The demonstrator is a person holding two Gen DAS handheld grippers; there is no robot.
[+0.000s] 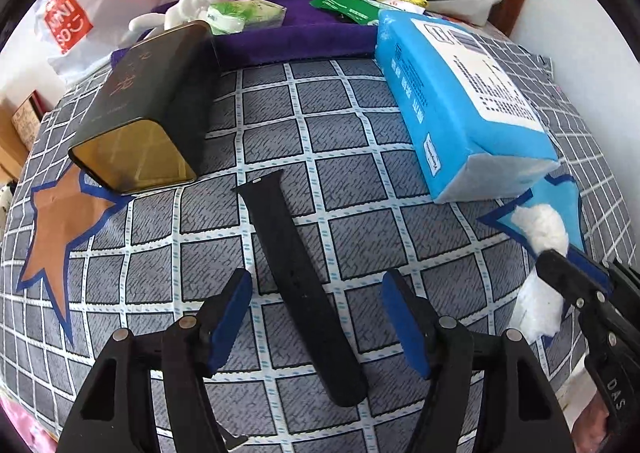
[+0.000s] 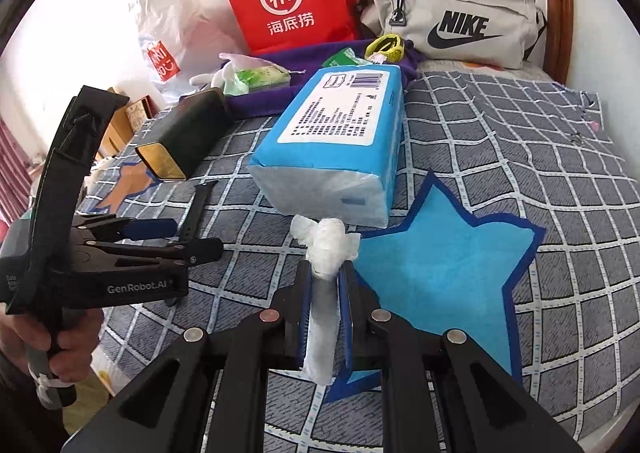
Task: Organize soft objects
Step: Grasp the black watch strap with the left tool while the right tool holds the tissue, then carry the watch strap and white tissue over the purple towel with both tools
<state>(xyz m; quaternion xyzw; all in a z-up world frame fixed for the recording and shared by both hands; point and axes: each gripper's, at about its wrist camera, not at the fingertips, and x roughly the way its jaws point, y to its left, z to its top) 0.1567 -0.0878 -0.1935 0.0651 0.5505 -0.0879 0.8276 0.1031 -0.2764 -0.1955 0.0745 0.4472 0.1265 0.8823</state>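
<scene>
Strap (image 1: 298, 273) lies free between left gripper's (image 1: 316, 321) spread jaws.

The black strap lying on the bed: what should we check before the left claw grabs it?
1. Left claw open: ok.
2. Black strap lies between its blue pads, untouched: ok.
3. Strap lies flat on the checked bedsheet, nothing on top: ok.
4. Right claw shut on the white wad, clear of the strap: ok.
5. Dark tin and blue tissue pack stand apart from the strap: ok.
6. Where the strap should go: cannot tell.
</scene>
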